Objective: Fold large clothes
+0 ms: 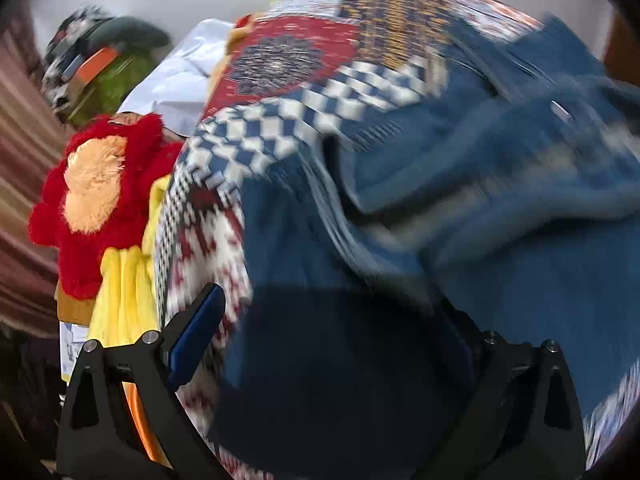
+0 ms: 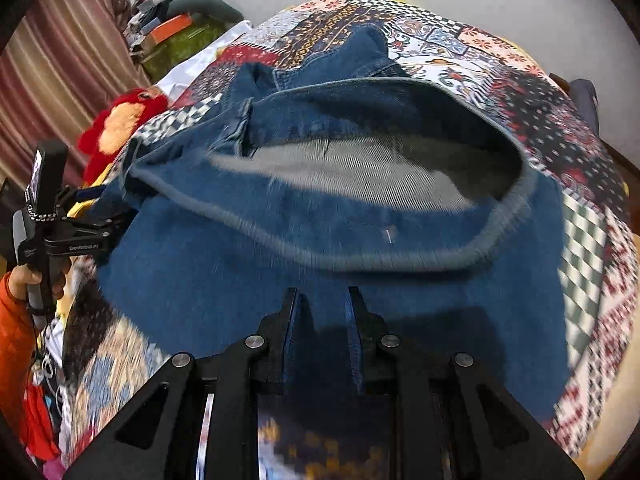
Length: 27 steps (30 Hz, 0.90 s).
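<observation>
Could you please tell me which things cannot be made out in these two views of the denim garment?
- Left gripper, left wrist view: its right finger is covered by the denim garment, so any grip is unclear.
- Denim garment's type, both views: bunched and motion-blurred.
- Right gripper, right wrist view: whether its fingers pinch the denim is unclear.

Left gripper (image 1: 332, 344) has its fingers spread wide, blue denim garment (image 1: 460, 208) bunched between them — grip not confirmable, view blurred. Garment lies on a patchwork bedspread (image 1: 280, 128). At left: red plush toy (image 1: 100, 200), yellow cloth (image 1: 124, 292) below it.
</observation>
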Motion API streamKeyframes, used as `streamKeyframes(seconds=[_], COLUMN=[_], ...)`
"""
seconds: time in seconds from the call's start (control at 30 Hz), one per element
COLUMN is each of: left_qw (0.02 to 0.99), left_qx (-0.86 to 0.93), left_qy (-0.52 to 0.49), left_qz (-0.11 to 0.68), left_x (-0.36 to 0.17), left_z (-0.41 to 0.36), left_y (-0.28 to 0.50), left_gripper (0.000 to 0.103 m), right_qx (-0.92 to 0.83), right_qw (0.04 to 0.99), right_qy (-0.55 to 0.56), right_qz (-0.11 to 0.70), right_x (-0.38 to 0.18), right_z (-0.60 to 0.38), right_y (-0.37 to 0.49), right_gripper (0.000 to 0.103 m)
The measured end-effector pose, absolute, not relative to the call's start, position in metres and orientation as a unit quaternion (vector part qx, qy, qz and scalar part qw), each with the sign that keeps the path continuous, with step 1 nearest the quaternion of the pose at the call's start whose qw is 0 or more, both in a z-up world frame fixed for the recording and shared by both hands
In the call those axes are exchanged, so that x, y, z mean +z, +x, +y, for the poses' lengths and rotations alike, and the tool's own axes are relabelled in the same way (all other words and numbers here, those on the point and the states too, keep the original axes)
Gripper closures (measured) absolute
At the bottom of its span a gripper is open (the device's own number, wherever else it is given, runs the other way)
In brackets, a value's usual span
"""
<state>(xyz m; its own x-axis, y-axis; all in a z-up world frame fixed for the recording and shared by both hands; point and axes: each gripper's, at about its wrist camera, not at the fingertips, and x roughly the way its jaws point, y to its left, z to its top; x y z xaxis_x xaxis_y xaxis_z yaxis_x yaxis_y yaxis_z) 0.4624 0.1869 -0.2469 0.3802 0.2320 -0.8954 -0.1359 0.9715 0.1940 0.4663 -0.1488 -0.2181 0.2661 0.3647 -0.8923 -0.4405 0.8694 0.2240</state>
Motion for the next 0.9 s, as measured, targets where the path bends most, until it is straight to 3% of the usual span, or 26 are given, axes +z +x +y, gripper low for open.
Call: streamKeyframes(seconds=[0.17, 0.33, 0.47, 0.6, 0.73, 0.9], left_qw=[0.845, 0.862, 0.862, 0.878, 0.892, 0.895], left_qx=[0.125, 0.151, 0.142, 0.145, 0.125, 0.070], left_qy=[-0.022, -0.026, -0.057, -0.011, -0.012, -0.031], left_qz=[0.519, 0.483, 0.482, 0.455, 0.434, 0.439], left_x=[-0.232, -0.211, -0.193, -0.168, -0.142, -0.138], left_z=[0.215, 0.225, 0.236, 0.221, 0.209, 0.191], left_y=[0.505, 0.525, 0.531, 0.512, 0.490, 0.461], left_gripper=[0.003, 0.002, 0.001, 0.001, 0.001, 0.001], right_qx=[0.228, 0.196, 0.184, 0.190, 0.239, 0.289], right_qw=[0.829, 0.852, 0.863, 0.888, 0.867, 0.834], right_qy=[0.006, -0.031, -0.051, -0.050, -0.026, -0.049], right_qz=[0.510, 0.485, 0.467, 0.415, 0.436, 0.467], right_x=[-0.209, -0.206, -0.193, -0.155, -0.132, -0.143], right_z=[-0.141, -0.135, -0.129, -0.132, -0.122, -0.095], right_y=[0.511, 0.551, 0.542, 0.520, 0.510, 0.478], right_gripper=[0.085, 0.085, 0.085, 0.085, 0.085, 0.085])
